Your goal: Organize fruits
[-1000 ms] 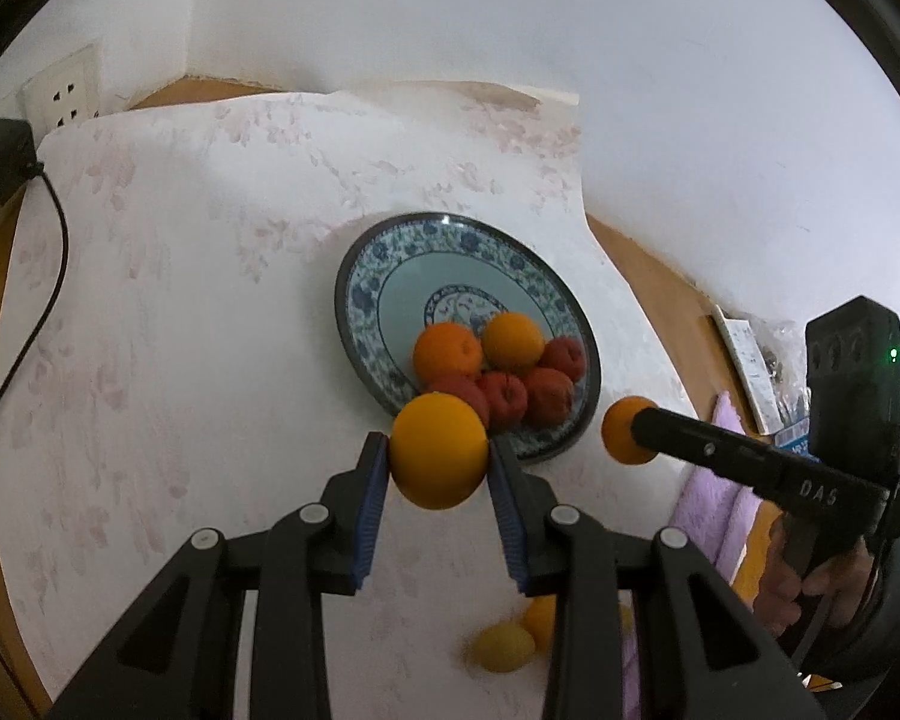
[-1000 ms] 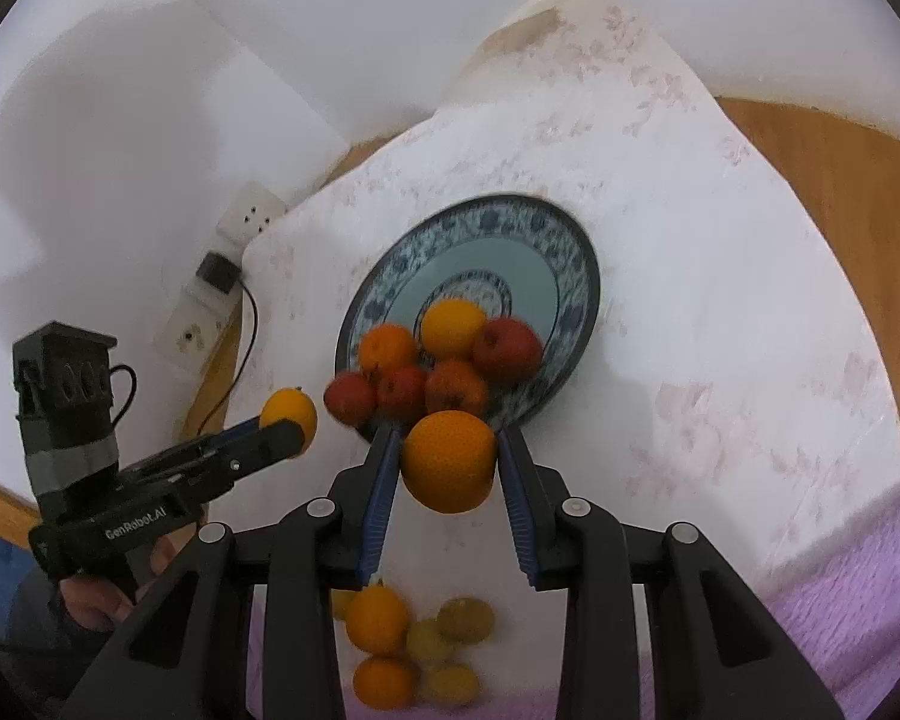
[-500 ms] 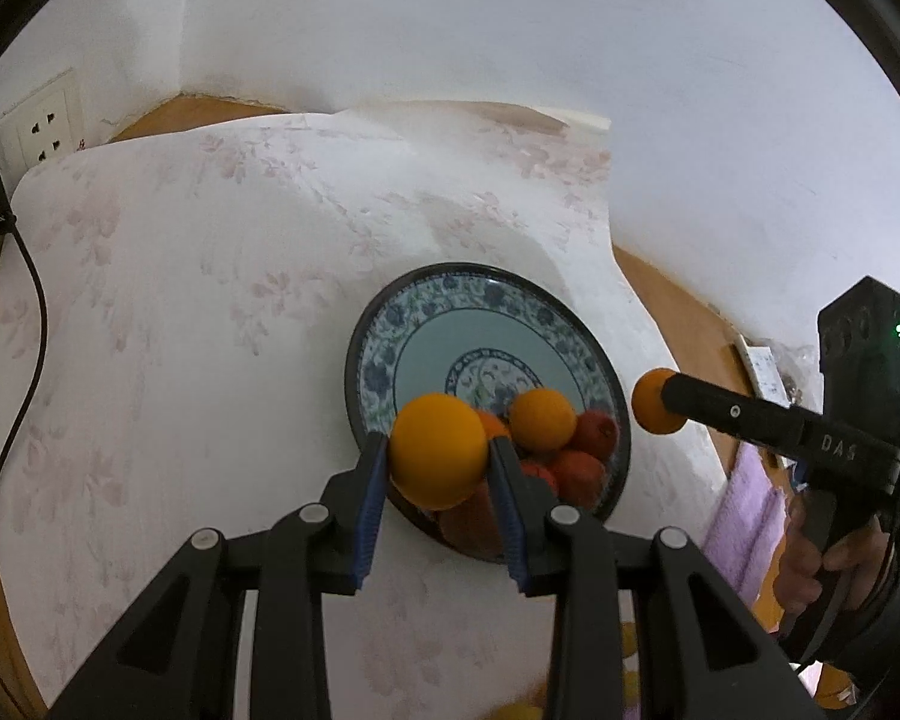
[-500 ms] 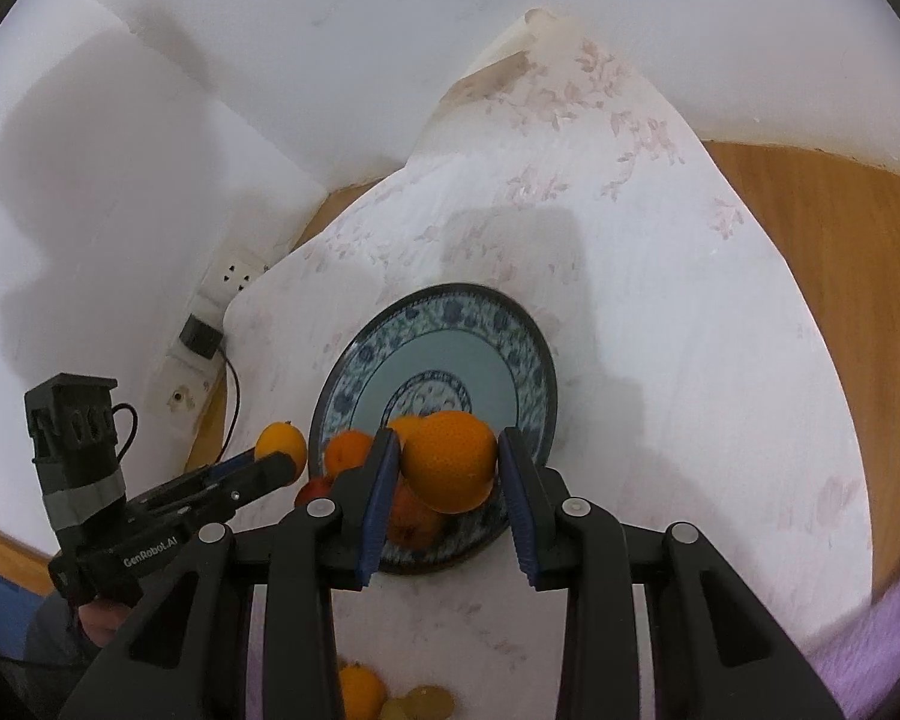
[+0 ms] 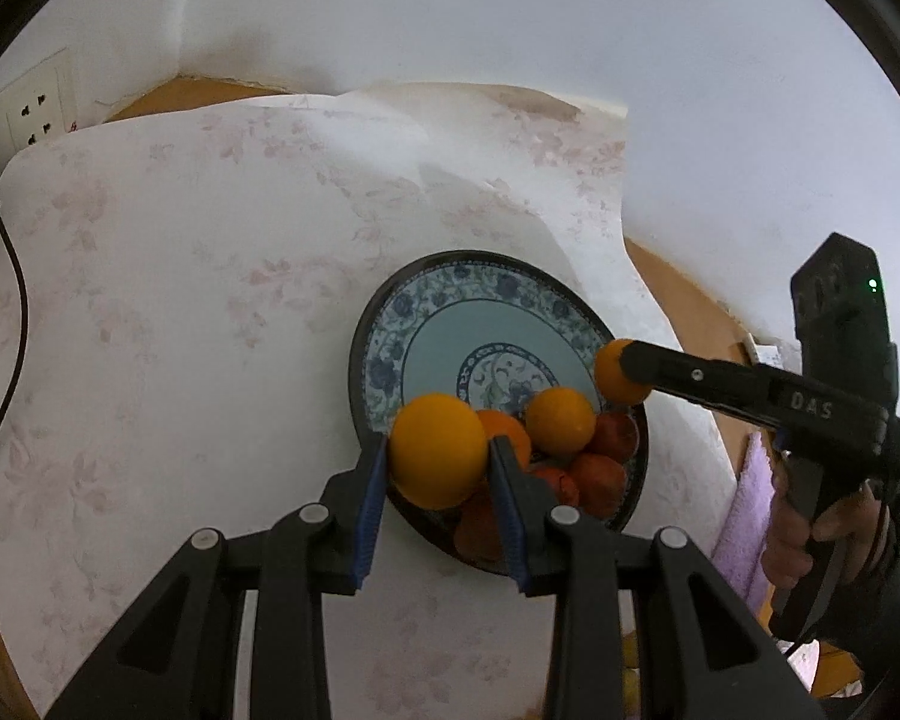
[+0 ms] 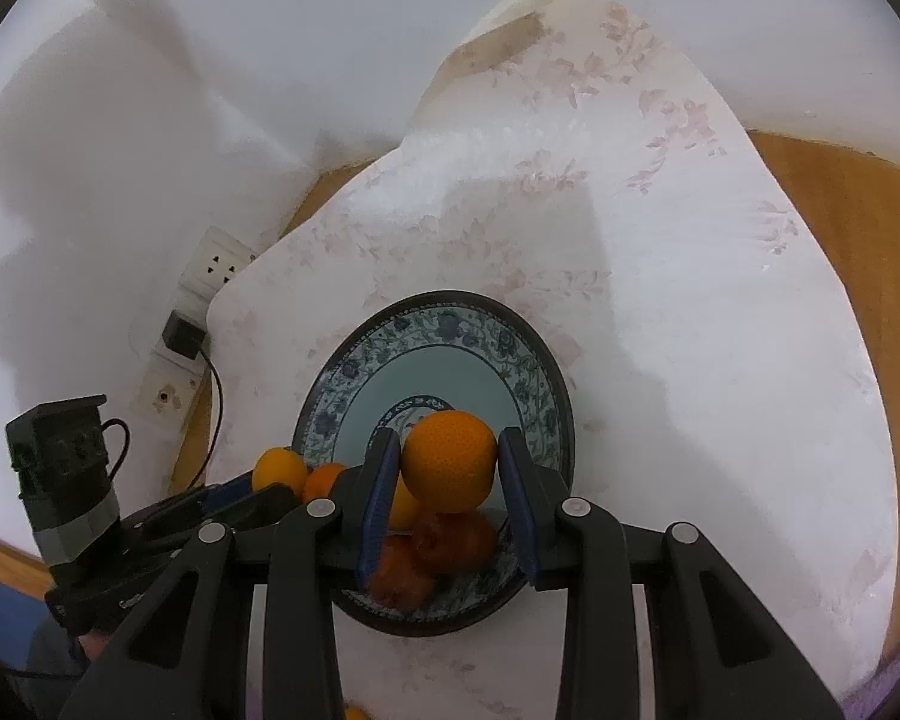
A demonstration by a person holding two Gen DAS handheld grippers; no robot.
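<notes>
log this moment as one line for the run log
stage: carry to plate | left gripper: shut on orange | right gripper: shut on orange | plate: fruit piled on near side

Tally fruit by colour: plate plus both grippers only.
Held oranges: 2, left orange in left gripper, right orange in right gripper
Plate oranges: 2
Red fruits on plate: 4
Total: 8

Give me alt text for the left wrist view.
The left gripper holds an orange between its jaws, above the near rim of a blue floral plate holding oranges and red fruits. The right gripper, from the right, carries another orange over the plate's edge.
</notes>
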